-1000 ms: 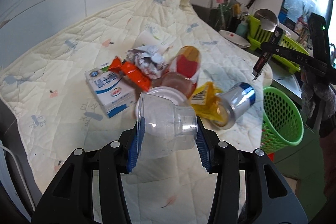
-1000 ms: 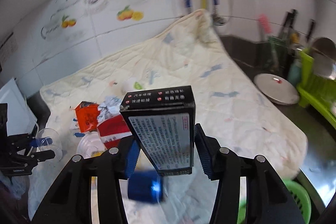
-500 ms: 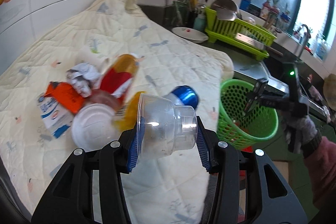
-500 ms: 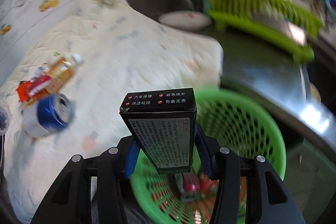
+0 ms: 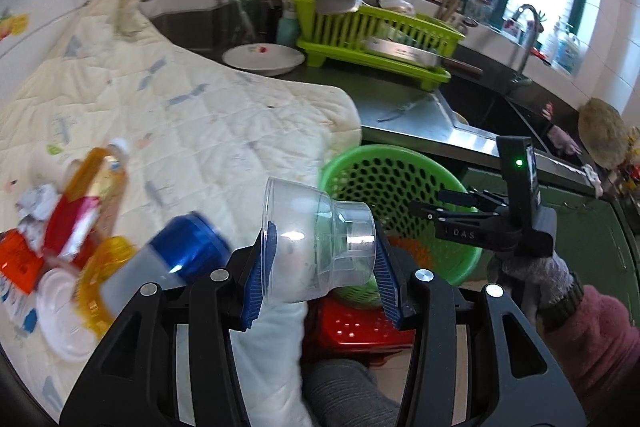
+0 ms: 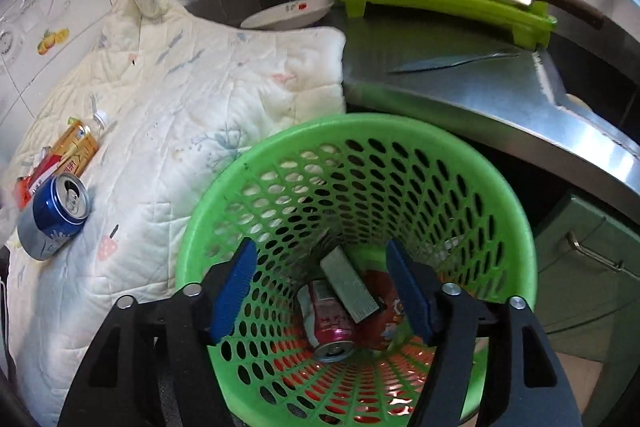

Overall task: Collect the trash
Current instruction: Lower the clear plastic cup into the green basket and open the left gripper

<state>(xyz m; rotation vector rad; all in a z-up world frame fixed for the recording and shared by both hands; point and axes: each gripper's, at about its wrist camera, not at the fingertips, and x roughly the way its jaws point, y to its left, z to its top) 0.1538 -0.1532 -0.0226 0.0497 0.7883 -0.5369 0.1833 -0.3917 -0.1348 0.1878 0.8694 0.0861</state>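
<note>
My left gripper is clamped about half-wide on a clear plastic cup, blue pads pressed on its two sides, mouth turned to the left of the jaws. Ahead and right of those jaws I see the green basket, standing on a red stool. Left of the jaws, on the quilted cloth, lie a blue can, an amber bottle and wrappers, blurred.

My right gripper hangs over the basket mouth, jaws opening, nothing pressed between the pads. Below and between them, at the basket bottom, rests a flat box leaning on a pink can. Nothing is held on this side.
</note>
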